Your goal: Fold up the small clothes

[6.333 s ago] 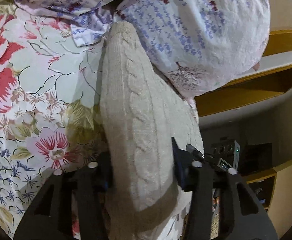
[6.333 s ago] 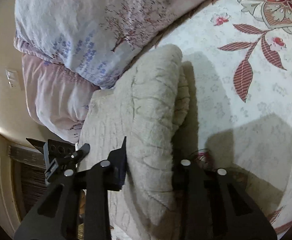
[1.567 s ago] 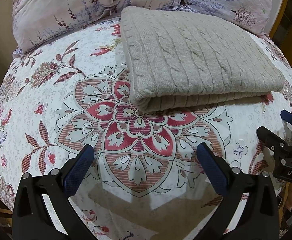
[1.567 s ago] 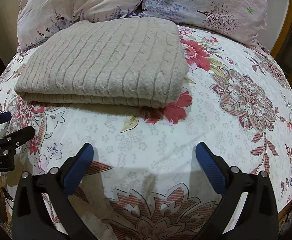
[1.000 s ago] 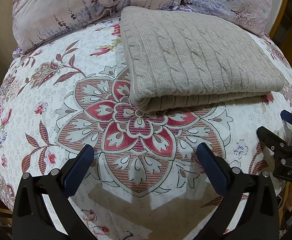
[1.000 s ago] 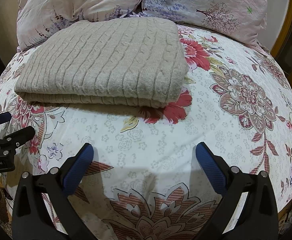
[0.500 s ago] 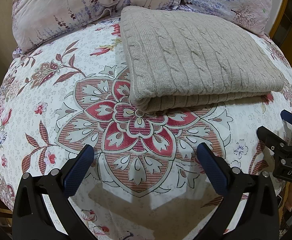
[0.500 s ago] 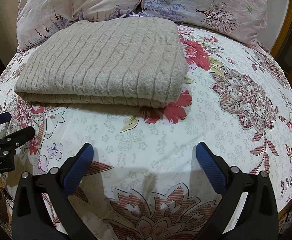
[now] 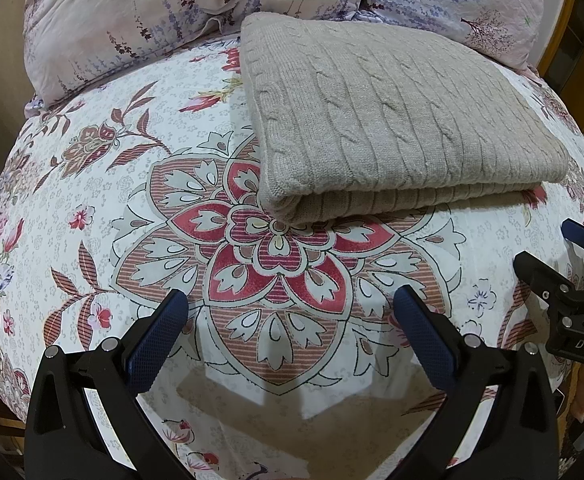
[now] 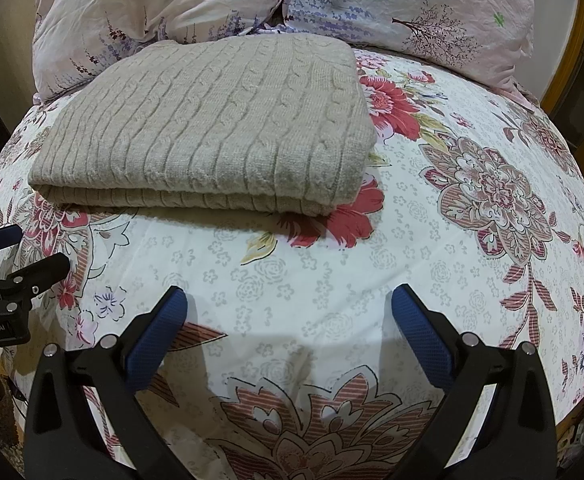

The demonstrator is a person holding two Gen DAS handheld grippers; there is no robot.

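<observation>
Left wrist view: the left hand-held gripper [image 9: 289,314] is spread wide and empty, as is the right hand-held gripper [image 10: 287,312]; the folded sweater [image 9: 392,120] lies ahead of both on the bed [image 9: 91,184].

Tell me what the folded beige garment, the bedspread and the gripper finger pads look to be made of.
Folded beige garment: knitted yarn, probably wool or acrylic; cable ribs, soft matte surface.
Bedspread: thin woven printed fabric, likely cotton; flat floral print, small creases.
Finger pads: blue rubber or plastic, seemingly; fine cross-hatched grip texture on black rigid arms.
</observation>
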